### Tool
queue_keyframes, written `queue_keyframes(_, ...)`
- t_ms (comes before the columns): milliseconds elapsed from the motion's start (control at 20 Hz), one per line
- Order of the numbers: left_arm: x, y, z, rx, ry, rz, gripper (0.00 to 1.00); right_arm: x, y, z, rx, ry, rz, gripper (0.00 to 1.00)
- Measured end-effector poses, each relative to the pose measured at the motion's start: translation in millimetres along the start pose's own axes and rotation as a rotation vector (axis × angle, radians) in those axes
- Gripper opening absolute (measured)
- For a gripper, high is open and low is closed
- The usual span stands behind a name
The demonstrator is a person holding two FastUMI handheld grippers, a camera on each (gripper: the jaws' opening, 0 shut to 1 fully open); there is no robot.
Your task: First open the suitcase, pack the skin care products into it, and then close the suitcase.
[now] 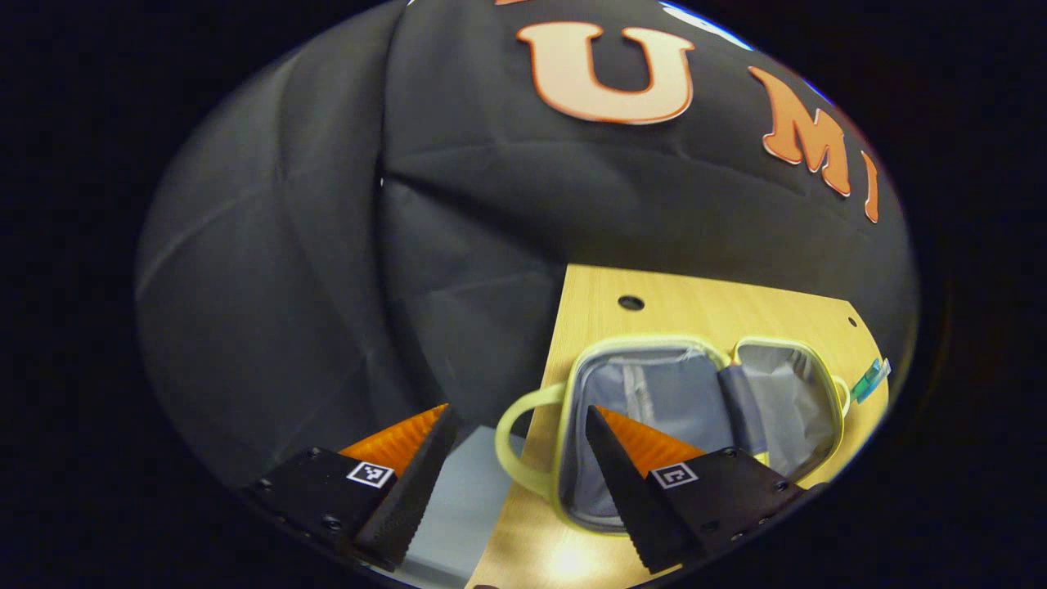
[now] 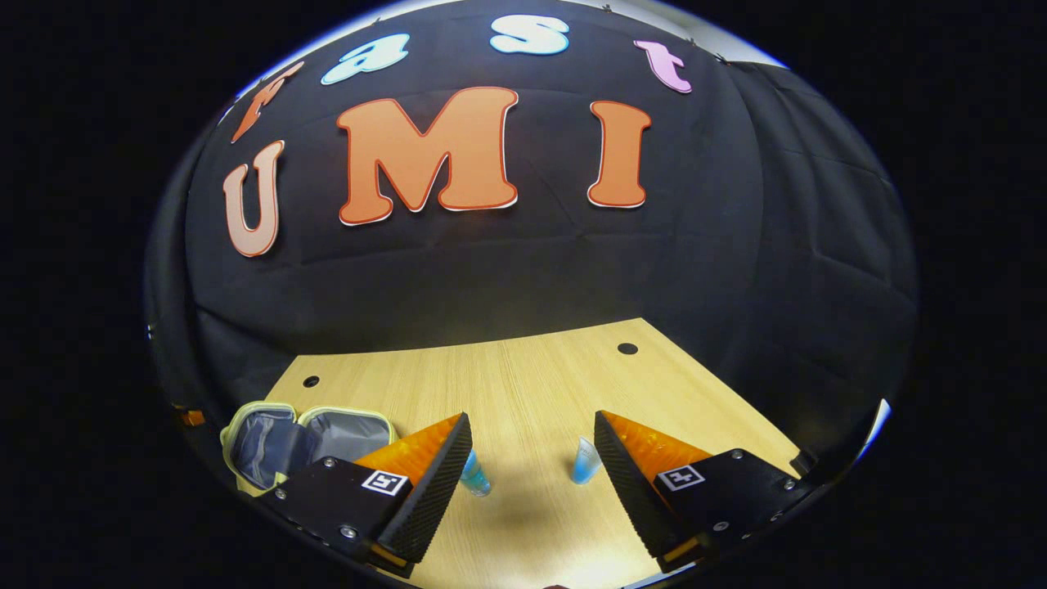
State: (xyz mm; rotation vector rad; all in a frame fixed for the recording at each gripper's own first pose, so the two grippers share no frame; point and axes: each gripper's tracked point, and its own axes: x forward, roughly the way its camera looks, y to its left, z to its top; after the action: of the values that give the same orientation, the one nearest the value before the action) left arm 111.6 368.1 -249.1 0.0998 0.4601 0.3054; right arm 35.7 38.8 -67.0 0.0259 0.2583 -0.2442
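already open suitcase [image 1: 695, 409] on table [image 2: 532, 376], both grippers' jaws spread, two blue bottles [image 2: 586, 463] nearby

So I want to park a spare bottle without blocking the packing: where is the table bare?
The table is bare between the open suitcase and the far right corner, back to the black cloth wall. It is crowded near the right gripper, where two small blue bottles stand, and at the suitcase's corner.
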Motion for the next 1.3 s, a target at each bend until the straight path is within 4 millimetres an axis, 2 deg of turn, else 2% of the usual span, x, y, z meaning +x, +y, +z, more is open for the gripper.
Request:
queue_keyframes(50, -11.9, -16.6, 30.0, 0.023, -0.068, 0.011, 0.98, 2.2, -5.1, 1.5, -0.015, -0.007, 0.003, 0.95)
queue_keyframes(150, -38.1, -56.6, 72.5, 0.032, -0.153, -0.012, 0.98, 8.2, -16.1, 3.9, -0.039, -0.020, 0.017, 0.95)
queue_keyframes(200, -53.7, -85.9, 94.3, 0.026, -0.200, -0.035, 0.98, 11.7, -20.6, 4.3, -0.045, -0.019, 0.029, 0.95)
queue_keyframes(250, -66.5, -110.3, 107.5, 0.020, -0.234, -0.059, 0.98, 15.1, -24.2, 5.7, -0.048, -0.019, 0.041, 0.95)
queue_keyframes(350, -97.4, -194.8, 141.2, -0.006, -0.326, -0.103, 0.97, 26.9, -38.1, 11.4, -0.071, -0.040, 0.069, 0.95)
queue_keyframes(400, -106.3, -224.0, 146.5, -0.013, -0.342, -0.131, 0.97, 31.3, -41.5, 10.6, -0.078, -0.041, 0.077, 0.95)
queue_keyframes(500, -124.5, -300.7, 148.2, -0.006, -0.369, -0.202, 0.96, 42.5, -45.2, 7.9, -0.081, -0.034, 0.112, 0.95)
queue_keyframes(600, -125.7, -356.6, 148.7, -0.002, -0.374, -0.236, 0.97, 50.2, -48.9, 2.6, -0.089, -0.024, 0.135, 0.95)
queue_keyframes(650, -129.7, -385.6, 146.3, -0.016, -0.379, -0.270, 0.97, 54.0, -52.1, -1.6, -0.096, -0.016, 0.146, 0.95)
queue_keyframes(700, -132.6, -426.4, 137.7, -0.033, -0.375, -0.327, 0.97, 56.6, -55.5, -5.5, -0.100, -0.007, 0.154, 0.95)
queue_keyframes(750, -131.0, -453.0, 130.8, -0.037, -0.372, -0.352, 0.98, 59.9, -59.7, -10.2, -0.103, 0.003, 0.159, 0.95)
queue_keyframes(900, -122.0, -510.9, 105.4, -0.019, -0.354, -0.390, 0.98, 68.8, -74.2, -21.6, -0.109, 0.032, 0.166, 0.95)
queue_keyframes(1000, -108.7, -559.2, 77.0, -0.014, -0.325, -0.422, 0.98, 79.3, -90.8, -31.5, -0.124, 0.054, 0.167, 0.95)
queue_keyframes(1150, -87.3, -588.4, 39.9, -0.015, -0.300, -0.408, 0.98, 89.9, -106.6, -45.3, -0.145, 0.089, 0.171, 0.95)
queue_keyframes(1300, -64.9, -617.7, -8.4, 0.022, -0.243, -0.405, 0.98, 100.7, -123.7, -58.1, -0.176, 0.119, 0.169, 0.96)
